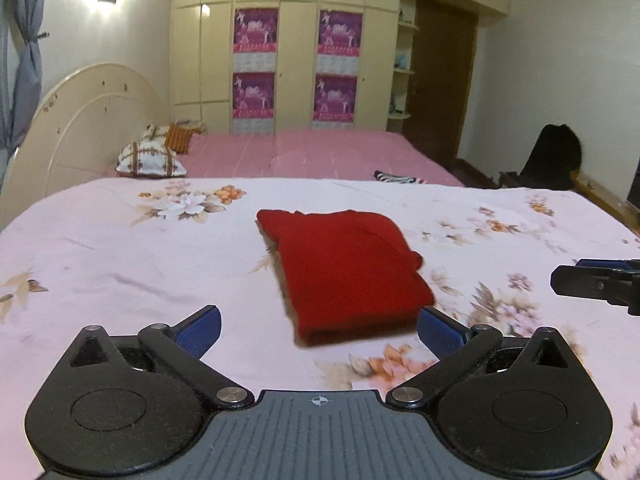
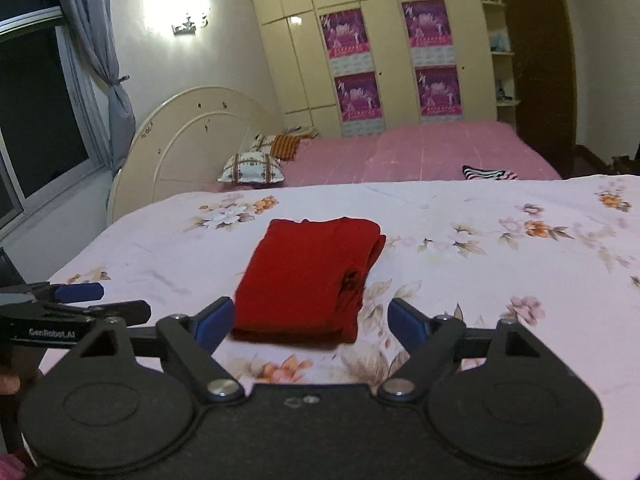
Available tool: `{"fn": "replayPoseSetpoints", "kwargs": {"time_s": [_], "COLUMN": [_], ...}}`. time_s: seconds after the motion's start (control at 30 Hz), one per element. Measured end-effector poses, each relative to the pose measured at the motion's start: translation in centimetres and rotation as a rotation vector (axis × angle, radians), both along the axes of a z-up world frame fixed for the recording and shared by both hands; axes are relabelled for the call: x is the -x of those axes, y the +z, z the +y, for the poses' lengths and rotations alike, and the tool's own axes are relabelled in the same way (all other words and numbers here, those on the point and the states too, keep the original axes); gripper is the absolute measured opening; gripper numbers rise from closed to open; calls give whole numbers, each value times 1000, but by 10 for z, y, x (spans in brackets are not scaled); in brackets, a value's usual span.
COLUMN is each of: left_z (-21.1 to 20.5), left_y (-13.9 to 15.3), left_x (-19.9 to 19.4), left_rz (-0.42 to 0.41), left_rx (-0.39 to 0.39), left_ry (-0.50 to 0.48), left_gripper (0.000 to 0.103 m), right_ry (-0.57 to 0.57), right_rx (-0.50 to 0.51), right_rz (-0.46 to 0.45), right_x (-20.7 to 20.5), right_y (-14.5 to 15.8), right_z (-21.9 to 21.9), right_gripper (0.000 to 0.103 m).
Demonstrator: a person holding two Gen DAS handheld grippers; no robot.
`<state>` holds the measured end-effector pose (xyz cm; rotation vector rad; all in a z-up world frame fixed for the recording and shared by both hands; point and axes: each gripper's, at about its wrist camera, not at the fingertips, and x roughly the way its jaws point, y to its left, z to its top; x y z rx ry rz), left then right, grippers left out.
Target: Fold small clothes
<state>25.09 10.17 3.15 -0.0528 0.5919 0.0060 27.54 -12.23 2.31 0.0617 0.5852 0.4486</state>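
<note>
A red garment (image 1: 348, 272) lies folded into a compact rectangle on the floral sheet (image 1: 120, 260). It also shows in the right wrist view (image 2: 308, 280). My left gripper (image 1: 320, 326) is open and empty, just in front of the garment's near edge. My right gripper (image 2: 312, 320) is open and empty, also just short of the near edge. The right gripper shows at the right edge of the left wrist view (image 1: 600, 284). The left gripper shows at the left edge of the right wrist view (image 2: 72, 300).
A pink bed (image 1: 320, 152) with pillows (image 1: 152, 158) lies beyond the floral surface. A striped cloth (image 1: 400, 178) rests at its near edge. A cream wardrobe (image 1: 296, 60) stands behind, and a black chair (image 1: 552, 156) stands at the right.
</note>
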Motion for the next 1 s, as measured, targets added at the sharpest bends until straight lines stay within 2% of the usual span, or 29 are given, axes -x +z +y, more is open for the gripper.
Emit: {"fn": "replayPoseSetpoints", "kwargs": {"time_s": [0.03, 0.1, 0.33, 0.47, 0.57, 1.0], "left_z": [0, -3, -10, -12, -18, -37], "left_y": [3, 7, 26, 36, 40, 53], "left_x": [11, 28, 63, 75, 83, 92], "left_rz": [-10, -19, -72, -99, -119, -170], "left_rx": [10, 17, 20, 49, 64, 67], "left_ry": [-7, -13, -31, -46, -78, -120], "left_gripper": [103, 103, 103, 103, 103, 103], "right_ry": [-7, -16, -42, -65, -90, -171], "right_rx": [-1, -8, 34, 85, 99, 105], "right_rz": [-5, -17, -99, -148, -162, -189], "right_x": [10, 27, 73, 92, 100, 109], "right_y": [3, 7, 27, 38, 42, 42], "right_z": [1, 2, 11, 18, 21, 13], "right_gripper": [91, 93, 94, 94, 101, 102]}}
